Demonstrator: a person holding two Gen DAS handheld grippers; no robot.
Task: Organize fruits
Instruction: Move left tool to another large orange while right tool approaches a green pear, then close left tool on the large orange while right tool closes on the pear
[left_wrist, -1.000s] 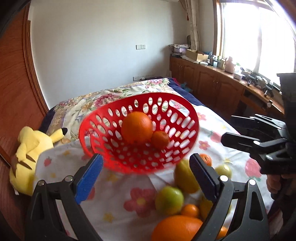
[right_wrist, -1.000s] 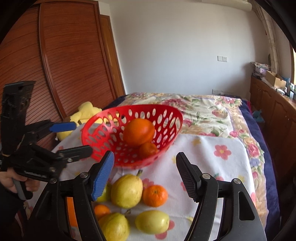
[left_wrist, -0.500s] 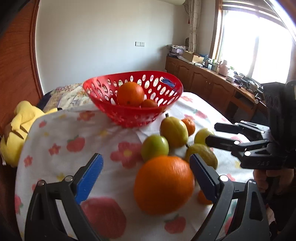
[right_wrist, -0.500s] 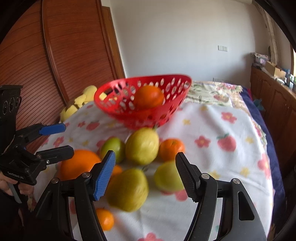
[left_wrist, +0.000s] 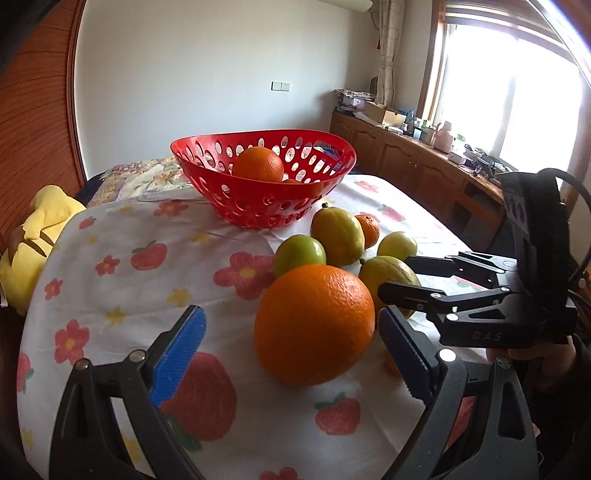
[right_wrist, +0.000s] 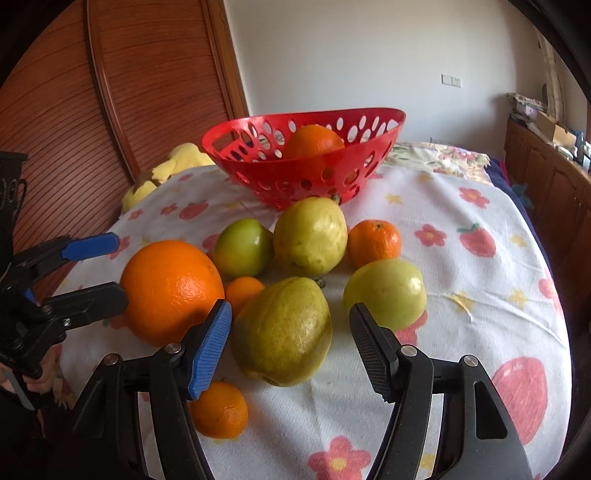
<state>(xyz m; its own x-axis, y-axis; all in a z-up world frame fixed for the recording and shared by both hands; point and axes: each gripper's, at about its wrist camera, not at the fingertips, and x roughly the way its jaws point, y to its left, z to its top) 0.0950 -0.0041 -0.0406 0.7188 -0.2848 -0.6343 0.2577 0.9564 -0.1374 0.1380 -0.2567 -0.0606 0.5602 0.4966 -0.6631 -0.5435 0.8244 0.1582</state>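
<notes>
A red perforated basket (left_wrist: 207, 158) (right_wrist: 384, 133) stands at the far side of the cloth with an orange (left_wrist: 258, 163) and a smaller fruit inside. Loose fruit lies in front of it. My left gripper (left_wrist: 291, 347) is open, its jaws either side of a big orange (left_wrist: 314, 325) (right_wrist: 171, 291). My right gripper (right_wrist: 290, 347) is open around a yellow-green lemon (right_wrist: 284, 336) (left_wrist: 384, 273). Other lemons (right_wrist: 310, 232), a green fruit (right_wrist: 243, 247) and small tangerines (right_wrist: 373, 238) lie close by.
A white cloth with flower and strawberry prints (left_wrist: 129, 280) covers the surface. A yellow plush toy (left_wrist: 33, 236) lies at the left edge. A wooden wardrobe (right_wrist: 110, 110) stands left; cabinets (left_wrist: 406, 162) run along the right under a window.
Both grippers have come down and forward from above the basket to the loose fruit. The big orange now sits between the left jaws, the lemon between the right jaws.
</notes>
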